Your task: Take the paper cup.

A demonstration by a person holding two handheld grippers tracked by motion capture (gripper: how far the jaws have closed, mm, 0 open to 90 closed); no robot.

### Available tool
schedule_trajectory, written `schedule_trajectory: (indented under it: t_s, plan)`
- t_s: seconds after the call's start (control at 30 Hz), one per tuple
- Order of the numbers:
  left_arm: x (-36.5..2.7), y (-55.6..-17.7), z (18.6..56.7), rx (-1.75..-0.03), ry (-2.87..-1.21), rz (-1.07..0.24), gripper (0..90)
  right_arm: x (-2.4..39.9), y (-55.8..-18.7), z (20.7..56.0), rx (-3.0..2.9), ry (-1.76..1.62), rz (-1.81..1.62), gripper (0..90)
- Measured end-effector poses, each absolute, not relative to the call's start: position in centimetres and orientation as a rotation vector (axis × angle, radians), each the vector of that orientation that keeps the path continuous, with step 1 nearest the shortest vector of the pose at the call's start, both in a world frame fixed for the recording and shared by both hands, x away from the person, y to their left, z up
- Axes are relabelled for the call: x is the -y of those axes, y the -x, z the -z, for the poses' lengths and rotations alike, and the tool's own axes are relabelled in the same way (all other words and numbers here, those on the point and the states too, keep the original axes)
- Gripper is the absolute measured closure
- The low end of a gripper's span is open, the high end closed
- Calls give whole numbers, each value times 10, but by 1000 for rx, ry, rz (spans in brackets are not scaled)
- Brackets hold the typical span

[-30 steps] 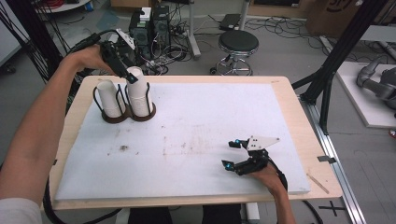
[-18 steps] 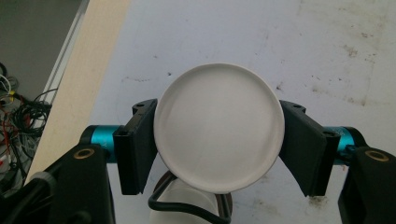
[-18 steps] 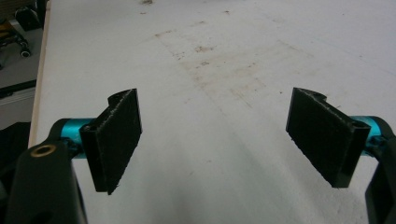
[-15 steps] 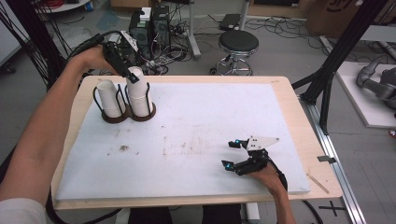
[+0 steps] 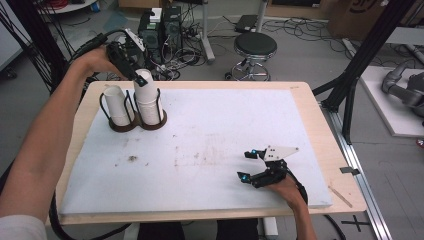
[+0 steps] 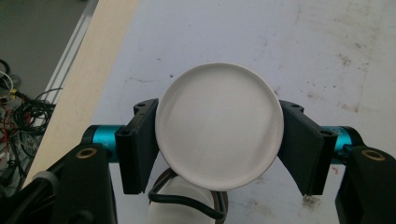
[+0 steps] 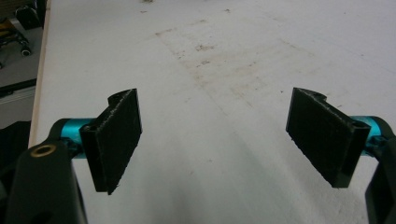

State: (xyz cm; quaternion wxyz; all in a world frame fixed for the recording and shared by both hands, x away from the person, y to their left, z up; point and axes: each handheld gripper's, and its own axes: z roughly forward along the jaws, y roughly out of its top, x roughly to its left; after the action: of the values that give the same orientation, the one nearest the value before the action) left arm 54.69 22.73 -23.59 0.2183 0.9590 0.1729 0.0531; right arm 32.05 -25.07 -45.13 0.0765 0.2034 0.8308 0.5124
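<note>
Left tool [image 6: 219, 140]: its two black jaws are pinching the upturned white paper cup [image 6: 219, 125] from both sides, pads touching the cup wall just under the round base, as the left gripper view is showing.

Cup position: in the high view the white paper cup [image 5: 145, 86] is sitting base-up at the top of the stack in the right ring of the dark wire two-ring cup holder [image 5: 138, 120], near the desk's far left corner.

What is changing: compared with the pictures of a second and half a second ago, very little is moving; the left tool [image 5: 134, 76] is staying clamped at the same spot on the cup top, and the cup is looking no higher than before. I am judging that the grip is just being settled and the lift is not yet starting.

Neighbour: a second white paper cup [image 5: 116, 104] is standing upturned in the left ring, just beside the held stack, apart from the jaws.

Right tool [image 7: 219, 140]: its jaws are standing spread wide with nothing between them, hovering low over the bare white desk board [image 7: 261, 51]; in the high view the right tool [image 5: 250, 165] is resting near the front right of the desk, well apart from the cups, unchanged from the earlier pictures.

Meaning for the work: with the top cup secured, the next move is likely calling for a straight upward pull, since a tilted one could drag the holder or the cups beneath.
</note>
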Motion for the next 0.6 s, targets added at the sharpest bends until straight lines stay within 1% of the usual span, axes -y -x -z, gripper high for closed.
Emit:
schedule_trajectory:
  t_s: [0.23, 0.6]
  plan:
    - [-227, -544, 232, -490, -2643, -165, 342, 251, -321, 451, -2488, -614, -1534, 188]
    - [-235, -538, 217, -496, -2575, -201, 343, 250, -321, 451, -2491, -604, -1529, 188]
